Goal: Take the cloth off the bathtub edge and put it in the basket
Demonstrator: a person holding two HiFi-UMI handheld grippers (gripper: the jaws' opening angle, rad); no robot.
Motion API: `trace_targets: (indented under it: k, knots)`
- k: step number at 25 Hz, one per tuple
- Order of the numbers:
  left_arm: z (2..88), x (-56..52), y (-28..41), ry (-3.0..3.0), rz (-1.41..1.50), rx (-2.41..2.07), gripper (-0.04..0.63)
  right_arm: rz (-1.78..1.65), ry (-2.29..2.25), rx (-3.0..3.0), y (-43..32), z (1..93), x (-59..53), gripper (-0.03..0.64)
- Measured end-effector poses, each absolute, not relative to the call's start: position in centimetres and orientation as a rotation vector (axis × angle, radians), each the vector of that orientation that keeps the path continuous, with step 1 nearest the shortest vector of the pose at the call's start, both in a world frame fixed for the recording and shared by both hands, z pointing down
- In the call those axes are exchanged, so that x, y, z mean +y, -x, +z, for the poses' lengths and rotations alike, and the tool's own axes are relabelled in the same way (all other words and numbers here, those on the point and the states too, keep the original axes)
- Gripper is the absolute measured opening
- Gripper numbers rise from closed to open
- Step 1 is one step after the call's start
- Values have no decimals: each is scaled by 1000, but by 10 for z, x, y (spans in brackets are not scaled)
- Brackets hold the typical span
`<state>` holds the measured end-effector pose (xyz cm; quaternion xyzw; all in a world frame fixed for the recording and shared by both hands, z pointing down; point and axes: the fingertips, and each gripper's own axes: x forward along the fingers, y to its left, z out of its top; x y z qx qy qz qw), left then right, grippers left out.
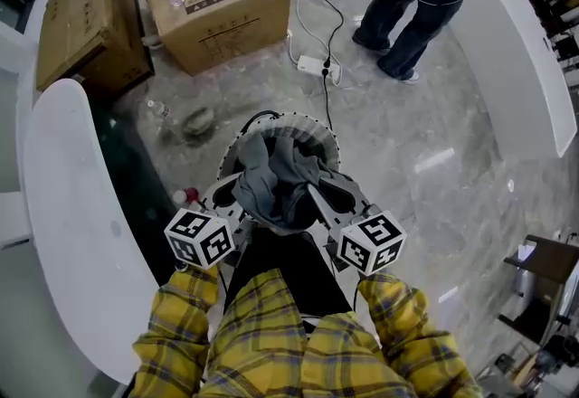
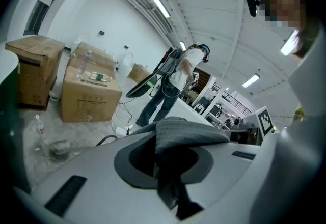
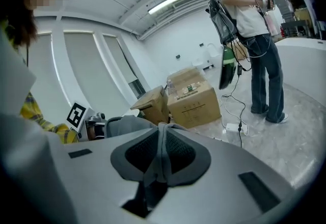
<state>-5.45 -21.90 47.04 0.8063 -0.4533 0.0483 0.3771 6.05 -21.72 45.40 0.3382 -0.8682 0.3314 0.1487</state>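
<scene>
Over the marble floor [image 1: 425,161] and the round basket [image 1: 312,131], I see left gripper [image 2: 164,162] and right gripper [image 3: 160,154] both clenched on the grey cloth [image 1: 276,179].

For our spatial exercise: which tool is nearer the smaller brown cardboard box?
Left. The left tool holds the grey cloth below-right of the smaller brown cardboard box; the right tool grips it farther right.

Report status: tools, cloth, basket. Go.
Left tool shut on cloth; right tool shut on it too. Cloth bunched over basket mouth, off bathtub edge. Nothing between cloth and basket.
</scene>
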Motion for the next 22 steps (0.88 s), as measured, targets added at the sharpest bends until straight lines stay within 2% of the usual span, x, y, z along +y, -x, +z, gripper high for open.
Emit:
trace_targets:
  k: [12,22]
  knots:
    - [598,-192,55,-2015,543,-1001,49,1055,-1023,-2254,-69,582,-218,64]
    - [678,-176,67,-1864,758,-935,49,1138,-1001,-2081,-66,659,-203,67]
